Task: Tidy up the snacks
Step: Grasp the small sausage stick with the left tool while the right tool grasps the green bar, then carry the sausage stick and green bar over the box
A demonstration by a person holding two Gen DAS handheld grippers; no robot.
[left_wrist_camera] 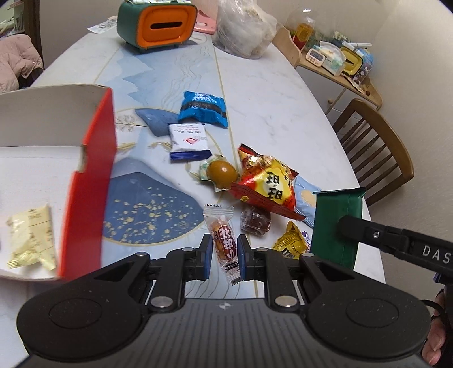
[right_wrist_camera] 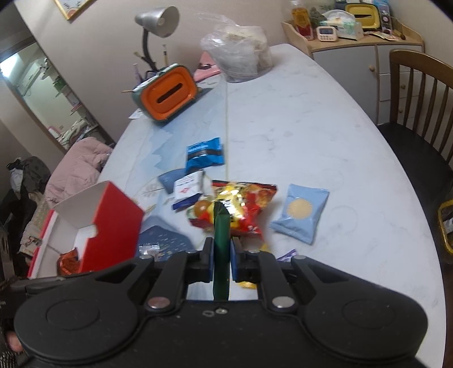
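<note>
My left gripper (left_wrist_camera: 224, 249) is shut on a clear sausage snack packet (left_wrist_camera: 225, 240) with a red label, held above the table. My right gripper (right_wrist_camera: 221, 259) is shut on a green packet (right_wrist_camera: 221, 240), held upright on edge; it also shows in the left wrist view (left_wrist_camera: 334, 223). A red box (left_wrist_camera: 90, 175) with a white inside stands at the left, holding a pale yellow packet (left_wrist_camera: 31, 235). The box also shows in the right wrist view (right_wrist_camera: 113, 223). Loose snacks lie on the table: a blue packet (left_wrist_camera: 203, 109), a white packet (left_wrist_camera: 188, 141), a red-yellow bag (left_wrist_camera: 269, 181).
A light blue sun packet (right_wrist_camera: 301, 209), a brown candy (left_wrist_camera: 254, 222) and a yellow wrapper (left_wrist_camera: 291, 243) lie nearby. An orange-green tissue box (left_wrist_camera: 158, 22) and a clear plastic bag (left_wrist_camera: 243, 28) stand at the table's far end. A wooden chair (left_wrist_camera: 376, 153) is at the right.
</note>
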